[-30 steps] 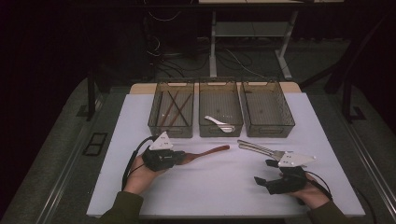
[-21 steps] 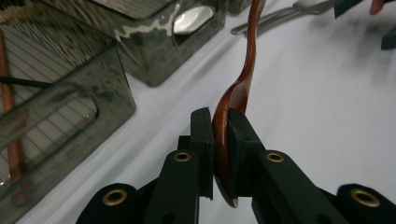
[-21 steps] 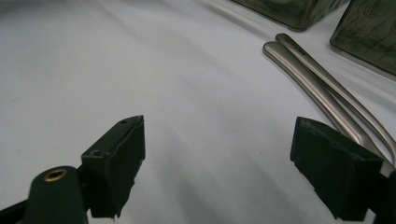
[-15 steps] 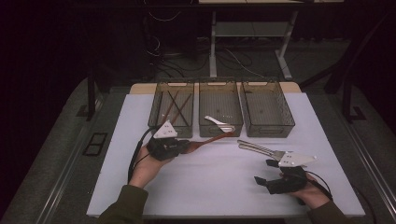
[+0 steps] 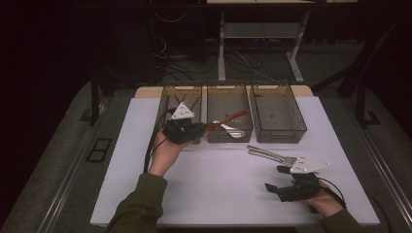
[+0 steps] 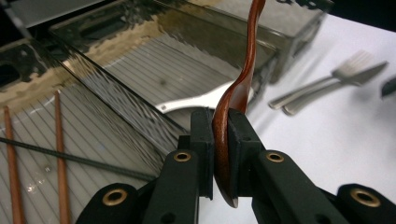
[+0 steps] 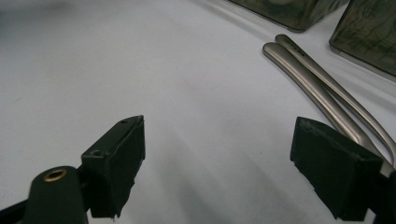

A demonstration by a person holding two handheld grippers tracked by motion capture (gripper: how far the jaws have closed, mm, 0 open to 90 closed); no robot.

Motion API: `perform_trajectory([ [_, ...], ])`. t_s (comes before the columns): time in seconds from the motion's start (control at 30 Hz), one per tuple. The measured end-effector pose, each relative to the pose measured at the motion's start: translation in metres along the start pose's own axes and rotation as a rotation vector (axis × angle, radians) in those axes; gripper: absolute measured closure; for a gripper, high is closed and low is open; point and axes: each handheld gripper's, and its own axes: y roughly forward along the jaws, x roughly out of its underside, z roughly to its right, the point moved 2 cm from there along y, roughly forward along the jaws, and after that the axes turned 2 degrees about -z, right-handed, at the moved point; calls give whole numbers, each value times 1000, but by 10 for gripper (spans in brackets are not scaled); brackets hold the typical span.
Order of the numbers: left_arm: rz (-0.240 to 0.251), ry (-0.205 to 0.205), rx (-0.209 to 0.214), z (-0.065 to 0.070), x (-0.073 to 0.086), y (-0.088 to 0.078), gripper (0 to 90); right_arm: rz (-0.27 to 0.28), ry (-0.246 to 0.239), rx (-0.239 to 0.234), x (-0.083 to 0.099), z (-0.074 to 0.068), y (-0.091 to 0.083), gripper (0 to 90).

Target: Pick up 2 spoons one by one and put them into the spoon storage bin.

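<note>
White tabletop, three clear bins along its far edge, dark room behind.

Left gripper (image 5: 197,129) clamps a brown wooden spoon (image 6: 233,98) by its bowl, handle raised over the middle bin (image 5: 214,97), where a white utensil (image 5: 231,130) lies. Right gripper (image 7: 217,168) rests low on the table (image 5: 214,189) with jaws spread wide and nothing between them, just beside two metal handles (image 7: 308,74).

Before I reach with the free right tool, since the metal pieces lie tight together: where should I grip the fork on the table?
Take the fork by its handle end, the end toward the bins, coming straight down with the right tool and its jaws across the handle. The handle is slim and lies flat on the white table, pressed against a second metal handle, so a grip may catch both.
</note>
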Motion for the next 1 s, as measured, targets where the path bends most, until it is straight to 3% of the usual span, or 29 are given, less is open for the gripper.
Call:
perform_trajectory([
  [0.07,-13,5,-1,-3,-5,5,816,0,0,0,0,0,0,177],
  [0.1,0,-15,-5,-3,-8,10,816,1,-1,0,0,0,0,177],
  [0.3,-8,-35,-40,-13,-21,29,816,5,0,-1,0,0,-1,177],
  [0.57,-41,-99,-86,-24,-28,57,816,7,1,-5,0,0,-1,177],
  [0.77,-81,-114,-108,-23,-29,74,815,8,1,-6,0,0,-1,178],
  [0.93,-129,-96,-125,-22,-24,82,815,11,1,-7,0,0,-1,177],
  [1.0,-127,-106,-121,-22,-23,84,815,11,-1,-7,0,0,-1,178],
])
